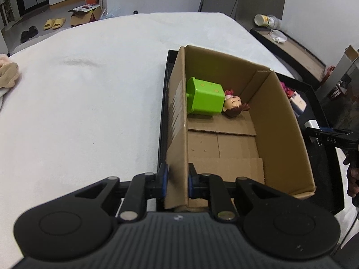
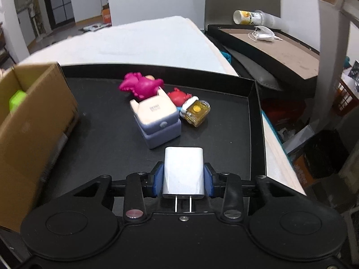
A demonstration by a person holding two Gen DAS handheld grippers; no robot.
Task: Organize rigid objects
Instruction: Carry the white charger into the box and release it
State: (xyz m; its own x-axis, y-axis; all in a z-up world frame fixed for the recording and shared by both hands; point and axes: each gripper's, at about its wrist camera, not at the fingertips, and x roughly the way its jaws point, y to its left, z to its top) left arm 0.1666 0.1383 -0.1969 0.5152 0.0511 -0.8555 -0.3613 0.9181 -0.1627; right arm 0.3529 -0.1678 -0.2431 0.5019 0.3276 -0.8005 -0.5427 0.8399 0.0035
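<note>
My left gripper (image 1: pixel 177 179) is shut on the left wall of an open cardboard box (image 1: pixel 179 103), one pad outside and one inside. In the box lie a green toy block (image 1: pixel 205 99) and a small doll head (image 1: pixel 234 106) at the far end. My right gripper (image 2: pixel 183 177) is shut on a white plug charger (image 2: pixel 183 171), prongs pointing back at the camera, just above a black tray (image 2: pixel 253 112). On the tray rest a pink dinosaur (image 2: pixel 140 86), a lilac-and-cream box (image 2: pixel 157 121), a red toy (image 2: pixel 177 96) and a yellow glass bottle (image 2: pixel 197 112). The right gripper (image 1: pixel 323 134) shows at the left wrist view's right edge.
The tray and box sit on a white bed cover (image 1: pixel 78 100). The cardboard box (image 2: pixel 33 123) stands at the tray's left. A dark side shelf (image 2: pixel 280 47) to the right carries a face mask (image 2: pixel 264 35) and a tipped cup (image 2: pixel 246 16). A beige cloth (image 1: pixel 7 74) lies far left.
</note>
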